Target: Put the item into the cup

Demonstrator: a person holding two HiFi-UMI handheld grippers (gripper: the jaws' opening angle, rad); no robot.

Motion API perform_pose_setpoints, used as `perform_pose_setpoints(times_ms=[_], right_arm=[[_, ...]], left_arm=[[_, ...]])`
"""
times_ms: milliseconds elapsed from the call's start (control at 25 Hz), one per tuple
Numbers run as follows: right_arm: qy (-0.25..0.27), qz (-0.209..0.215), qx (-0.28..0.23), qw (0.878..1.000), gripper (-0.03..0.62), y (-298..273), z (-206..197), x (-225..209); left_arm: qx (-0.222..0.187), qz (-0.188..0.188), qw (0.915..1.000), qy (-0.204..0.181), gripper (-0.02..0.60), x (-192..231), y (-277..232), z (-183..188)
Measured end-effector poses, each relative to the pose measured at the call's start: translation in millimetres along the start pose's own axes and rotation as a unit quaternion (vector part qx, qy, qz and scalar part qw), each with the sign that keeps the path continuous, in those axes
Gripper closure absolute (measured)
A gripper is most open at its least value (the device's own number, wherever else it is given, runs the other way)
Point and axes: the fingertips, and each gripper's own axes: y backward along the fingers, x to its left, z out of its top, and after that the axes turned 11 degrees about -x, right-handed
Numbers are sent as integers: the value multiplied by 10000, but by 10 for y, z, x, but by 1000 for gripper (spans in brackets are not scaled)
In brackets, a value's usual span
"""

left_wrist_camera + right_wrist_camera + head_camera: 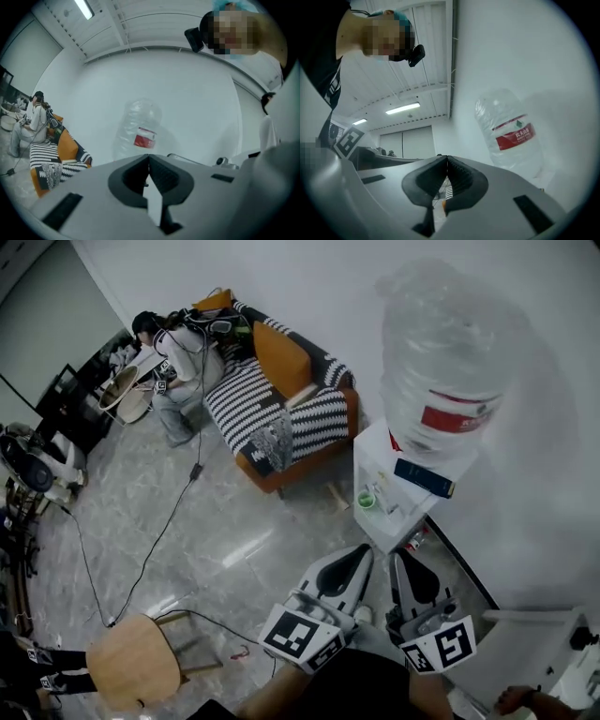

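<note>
Left gripper (359, 557) and right gripper (401, 561) held side by side, fingers closed, empty; beyond the fingertips, possibly an upright green cup (366, 501).

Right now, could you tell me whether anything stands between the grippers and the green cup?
Nothing visible does. The left gripper and right gripper, both shut, hang short of the dispenser shelf. The green cup stands at its near edge, and the dark blue box lies farther back.

White wall (281, 296), glossy grey marble floor (234, 549) w/ cables (155, 540) across it. Striped sofa (281, 418) w/ orange cushion (279, 357) by the wall, white water cooler (398, 488) just beside it; round wood stool (136, 662) nr bottom left. Strip lights (402, 108) on ceiling.
</note>
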Motion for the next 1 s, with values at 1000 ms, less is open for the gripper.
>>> perform_pose_setpoints(times_ms=[1000], right_arm=[[879, -81, 937, 9917, 585, -160, -238, -128]], left_arm=[[158, 440, 9983, -346, 568, 169, -156, 11]])
